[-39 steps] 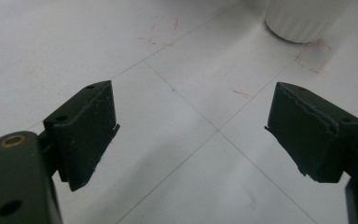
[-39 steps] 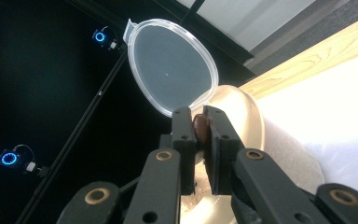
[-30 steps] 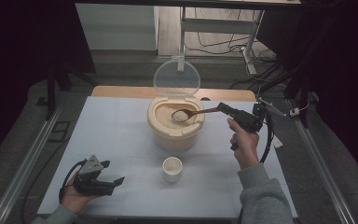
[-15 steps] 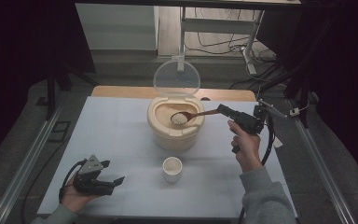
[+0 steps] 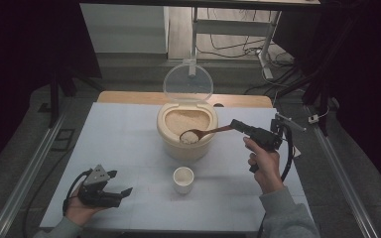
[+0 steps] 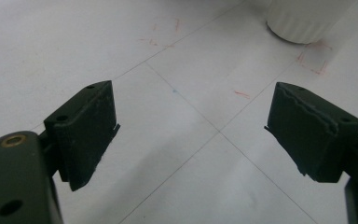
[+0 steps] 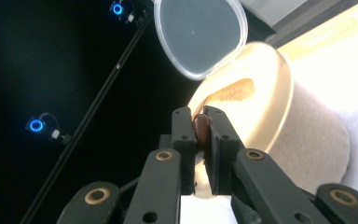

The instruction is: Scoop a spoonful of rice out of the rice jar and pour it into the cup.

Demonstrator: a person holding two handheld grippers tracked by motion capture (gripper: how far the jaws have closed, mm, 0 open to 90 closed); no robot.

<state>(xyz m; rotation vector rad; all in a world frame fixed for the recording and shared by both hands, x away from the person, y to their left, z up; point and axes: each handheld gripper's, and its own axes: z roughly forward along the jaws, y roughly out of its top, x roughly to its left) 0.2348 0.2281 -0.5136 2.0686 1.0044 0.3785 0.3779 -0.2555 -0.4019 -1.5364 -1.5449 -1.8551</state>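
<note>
A cream rice container (image 5: 187, 145) stands mid-table with its clear lid (image 5: 188, 82) flipped up behind it, rice inside. My right gripper (image 5: 236, 124) is shut on the handle of a brown wooden spoon (image 5: 206, 132), whose bowl carries a heap of rice over the container's front rim. In the right gripper view the spoon handle (image 7: 200, 128) sits clamped between the jaws, with the container (image 7: 279, 121) and lid (image 7: 199, 35) beyond. A small white cup (image 5: 183, 179) stands in front of the container. My left gripper (image 5: 121, 192) rests open at the table's front left, nothing between its jaws; the cup (image 6: 307, 18) shows ahead.
The white table (image 5: 129, 139) carries faint red marks and thin lines (image 6: 242, 94). A wooden strip (image 5: 129, 97) runs along its far edge. Metal rails (image 5: 25, 173) flank both sides, and cables and a stand lie on the floor behind.
The spoon with its rice has drawn back from over the container's middle toward its front rim, and the right hand shifted slightly nearer. The left gripper has stayed put.
</note>
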